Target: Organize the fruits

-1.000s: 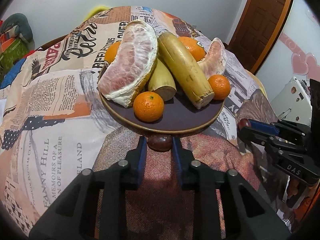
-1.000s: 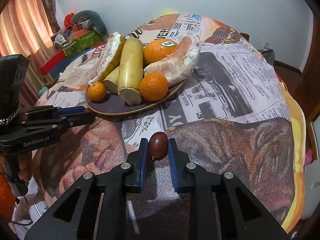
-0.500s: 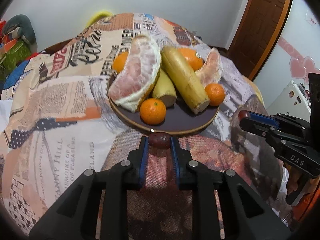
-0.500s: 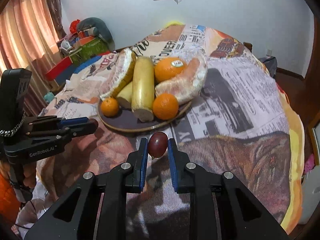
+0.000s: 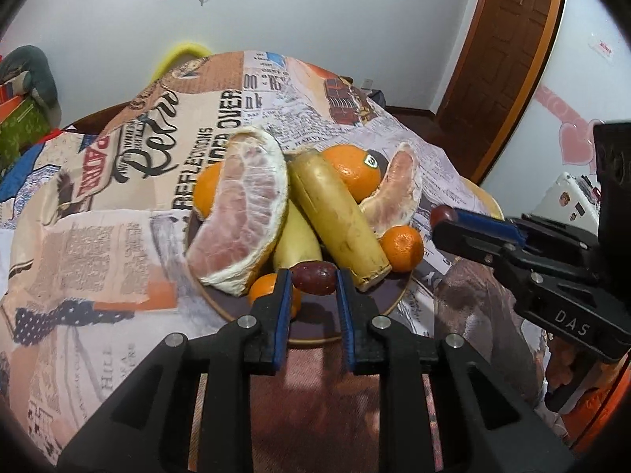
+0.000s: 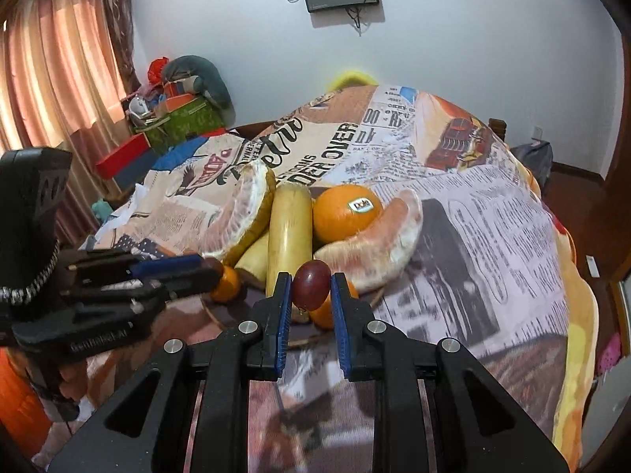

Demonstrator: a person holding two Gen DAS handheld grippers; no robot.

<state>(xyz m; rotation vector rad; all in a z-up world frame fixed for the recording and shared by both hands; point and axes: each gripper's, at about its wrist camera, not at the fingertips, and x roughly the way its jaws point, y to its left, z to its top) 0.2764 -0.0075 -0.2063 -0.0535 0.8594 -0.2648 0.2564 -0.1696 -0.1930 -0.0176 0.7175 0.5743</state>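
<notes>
Both at once here: the left hand-held gripper is clamped on a dark red grape just above the near rim of the plate, and the right hand-held gripper pinches a second grape beside it. They look light, slick and squashable, so a gentle hold across the middle suits them.

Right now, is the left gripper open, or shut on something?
Shut. The left gripper pinches a small dark red fruit between its blue pads, held above the plate.
</notes>
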